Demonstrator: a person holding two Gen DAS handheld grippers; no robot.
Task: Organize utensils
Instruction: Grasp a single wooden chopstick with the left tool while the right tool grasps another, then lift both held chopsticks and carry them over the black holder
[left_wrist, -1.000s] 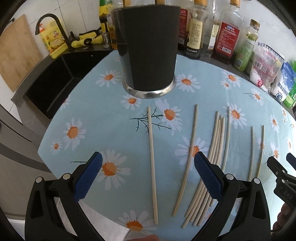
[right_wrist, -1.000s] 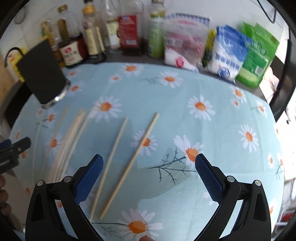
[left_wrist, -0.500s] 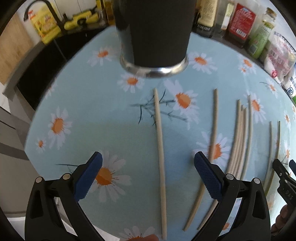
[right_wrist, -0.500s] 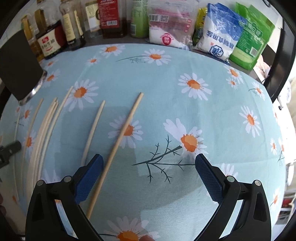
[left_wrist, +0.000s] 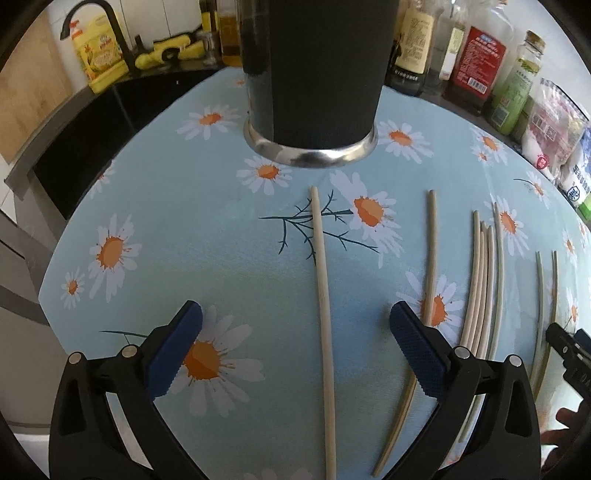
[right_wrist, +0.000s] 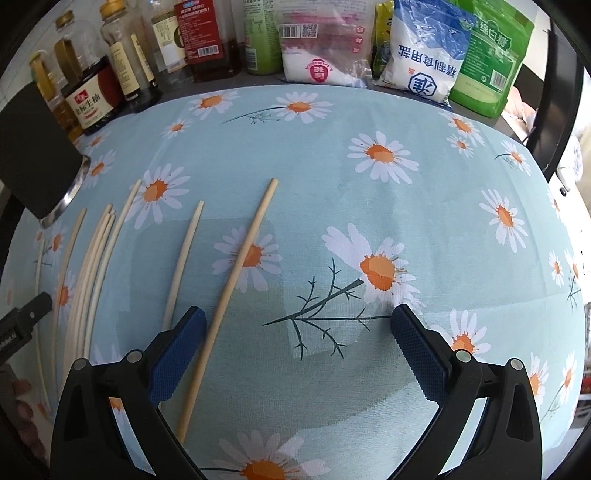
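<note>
Gaping wide, left gripper (left_wrist: 293, 341) straddles one chopstick (left_wrist: 323, 295) — right gripper (right_wrist: 297, 339), equally spread, grips nothing.

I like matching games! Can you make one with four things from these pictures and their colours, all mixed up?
Things:
1. utensil holder
2. chopstick
3. sugar bag
4. gripper pads

Colours:
a. blue
b. green
c. black with a silver base
d. pale wood

Pairs: 1-c, 2-d, 3-b, 4-a
</note>
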